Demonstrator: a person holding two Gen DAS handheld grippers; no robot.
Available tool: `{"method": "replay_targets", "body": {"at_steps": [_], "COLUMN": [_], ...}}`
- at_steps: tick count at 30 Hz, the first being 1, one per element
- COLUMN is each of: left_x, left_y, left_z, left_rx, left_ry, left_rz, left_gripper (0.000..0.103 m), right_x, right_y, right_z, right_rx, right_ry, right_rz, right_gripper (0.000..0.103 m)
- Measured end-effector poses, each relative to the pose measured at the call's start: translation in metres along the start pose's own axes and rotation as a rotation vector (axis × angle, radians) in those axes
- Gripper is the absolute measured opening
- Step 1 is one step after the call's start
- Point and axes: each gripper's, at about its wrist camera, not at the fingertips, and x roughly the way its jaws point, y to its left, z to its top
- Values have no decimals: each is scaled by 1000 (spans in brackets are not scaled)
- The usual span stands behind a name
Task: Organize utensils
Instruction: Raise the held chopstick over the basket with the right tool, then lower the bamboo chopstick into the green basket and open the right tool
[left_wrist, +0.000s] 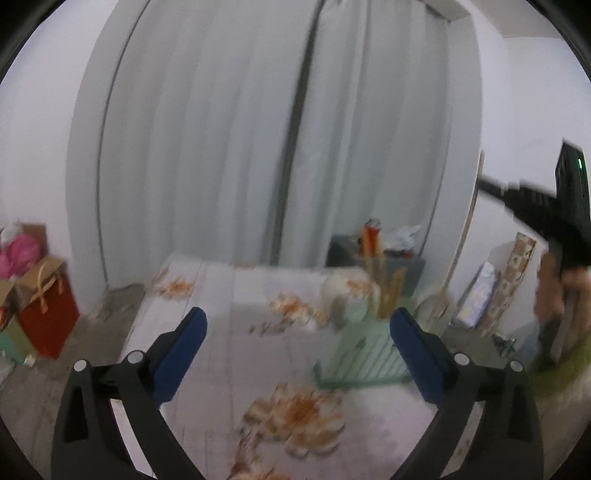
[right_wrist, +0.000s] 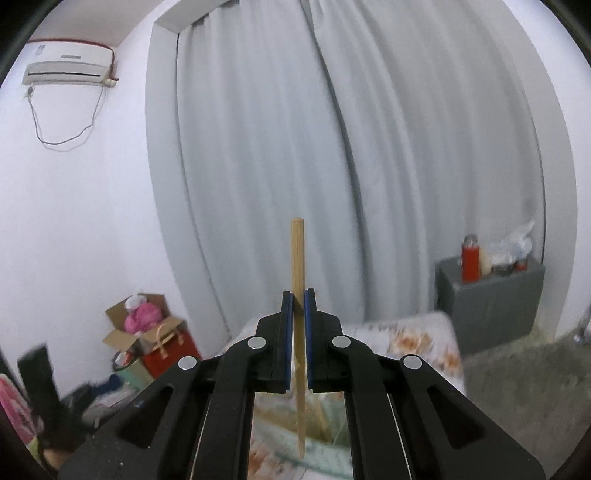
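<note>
My right gripper (right_wrist: 298, 295) is shut on a wooden chopstick (right_wrist: 297, 251) and holds it upright, its lower tip hanging over a pale green utensil holder (right_wrist: 332, 435) seen blurred between the arms. My left gripper (left_wrist: 297, 317) is open and empty above the floral tablecloth (left_wrist: 295, 413). The green ribbed utensil holder (left_wrist: 364, 354) stands just inside its right finger, with several wooden chopsticks (left_wrist: 391, 291) sticking up from it. The right gripper's black body (left_wrist: 546, 218) and the hand holding it show at the far right, raised above the holder.
A pale bowl or cup (left_wrist: 347, 295) sits behind the holder. A grey cabinet (right_wrist: 491, 295) with a red bottle (right_wrist: 471, 262) stands by the curtain. Red gift bag (left_wrist: 48, 306) and cardboard boxes lie on the floor at the left.
</note>
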Motion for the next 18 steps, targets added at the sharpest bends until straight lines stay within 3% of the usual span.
{"method": "replay_targets", "body": {"at_steps": [4,7,10,14,16,18], "left_x": [-1,-2,-2,4,7,13], "left_y": [13,19,25,18,13,9], "left_z": [-29,-45,-52,-58,-58,-58], "left_rx": [-11,-40,-61,-11,6,19], "left_ry": [64,90,98,97,97,98], "left_rz": [14,6,-8,-45,-71,-105], "left_gripper": [97,97,97,97,97,97], "right_x": [24,45,68,89,88,76], "right_y": [-5,-12,-20,-32,-37,-37], "right_z": [1,-13,-40,-71,-80,-80], "right_rx": [-20,-18,-7,0,6,8], "right_ry": [-36,-11,67,222,266,249], "right_rz": [-57,-100,-115,-125,-126,-117], "right_gripper": [4,4,4,5,10,30]}}
